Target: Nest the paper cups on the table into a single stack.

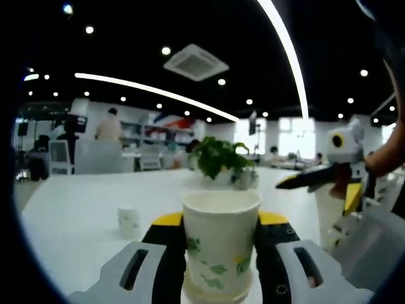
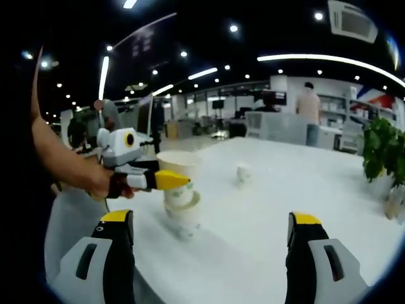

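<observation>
The left gripper [image 1: 221,266] grips a cup [image 1: 221,244] between its two jaws, upright, its rim above the jaw tips. From the right gripper view this cup [image 2: 178,174] sits partly nested in a second cup [image 2: 183,218] that stands on the table [image 2: 266,209], the upper rim well above the lower one. The left gripper [image 2: 171,180] comes in level from the left of that view, held by a hand [image 2: 104,183] with the forearm running up and back to the left.

A third cup [image 1: 129,221] stands alone on the table, ahead and to the left of the left gripper, well apart from the held one; from the right gripper it lies farther off, beyond the stack [image 2: 242,172].

The right gripper [image 2: 209,253] has its jaws spread wide with nothing between them, and bare tabletop lies ahead of it. The stack is ahead and left of its left jaw. From the left gripper view, the right gripper [image 1: 316,177] hangs off to the right, tilted, jaws pointing left.

A plant [image 1: 218,158] stands beyond the held cup, near the far edge of the table. The table's left edge [image 1: 38,202] is well clear of the lone cup.
</observation>
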Demonstrator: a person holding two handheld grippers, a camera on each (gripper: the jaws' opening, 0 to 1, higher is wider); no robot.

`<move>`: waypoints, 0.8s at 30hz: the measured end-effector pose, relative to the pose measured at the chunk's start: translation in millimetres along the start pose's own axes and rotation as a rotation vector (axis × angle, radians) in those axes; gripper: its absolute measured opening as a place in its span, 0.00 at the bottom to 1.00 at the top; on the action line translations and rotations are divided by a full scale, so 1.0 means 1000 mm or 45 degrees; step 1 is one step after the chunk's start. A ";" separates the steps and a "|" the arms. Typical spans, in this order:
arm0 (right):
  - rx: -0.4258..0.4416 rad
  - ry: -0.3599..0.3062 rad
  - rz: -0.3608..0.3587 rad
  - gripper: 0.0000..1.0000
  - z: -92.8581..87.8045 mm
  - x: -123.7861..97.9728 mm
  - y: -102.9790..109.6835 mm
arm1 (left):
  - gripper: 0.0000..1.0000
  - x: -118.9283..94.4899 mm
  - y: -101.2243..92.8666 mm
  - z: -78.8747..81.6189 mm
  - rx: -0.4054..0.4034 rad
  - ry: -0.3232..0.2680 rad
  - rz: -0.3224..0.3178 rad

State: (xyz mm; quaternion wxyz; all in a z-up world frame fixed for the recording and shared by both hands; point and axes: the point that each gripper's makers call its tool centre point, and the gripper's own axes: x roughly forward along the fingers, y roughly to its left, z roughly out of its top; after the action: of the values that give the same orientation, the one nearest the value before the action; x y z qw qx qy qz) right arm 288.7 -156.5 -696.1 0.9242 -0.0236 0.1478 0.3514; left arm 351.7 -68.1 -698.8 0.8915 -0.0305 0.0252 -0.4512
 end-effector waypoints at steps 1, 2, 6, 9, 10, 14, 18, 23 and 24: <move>0.002 -0.002 0.000 1.00 0.000 0.000 0.000 | 0.41 0.000 0.000 -0.001 -0.003 0.002 -0.002; 0.004 -0.004 -0.001 1.00 0.001 0.000 0.000 | 0.41 0.000 -0.001 -0.003 -0.002 0.005 -0.003; 0.003 -0.003 0.000 1.00 0.000 0.000 0.000 | 0.42 -0.001 0.000 -0.016 0.017 0.042 0.005; 0.000 0.001 0.004 1.00 -0.001 0.001 0.001 | 0.42 -0.002 0.001 -0.023 0.026 0.067 0.009; 0.002 0.000 0.005 1.00 -0.001 0.001 0.002 | 0.42 -0.002 0.001 -0.025 0.025 0.075 0.012; 0.004 0.001 0.009 1.00 -0.002 0.001 0.003 | 0.43 -0.003 0.006 -0.032 0.033 0.100 0.031; 0.004 0.005 0.015 1.00 -0.003 0.001 0.004 | 0.42 -0.002 0.006 -0.037 0.061 0.135 0.024; 0.007 -0.001 0.012 1.00 -0.002 0.001 0.003 | 0.43 -0.003 0.006 -0.045 0.086 0.176 0.026; 0.008 0.001 0.013 1.00 -0.003 0.002 0.003 | 0.43 -0.003 0.006 -0.045 0.085 0.181 0.025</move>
State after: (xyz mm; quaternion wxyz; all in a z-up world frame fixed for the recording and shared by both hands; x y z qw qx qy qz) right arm 287.5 -153.6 -698.9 0.9224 -0.0200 0.1493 0.3557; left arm 352.1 -63.6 -743.8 0.8924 0.0315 0.0736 -0.4442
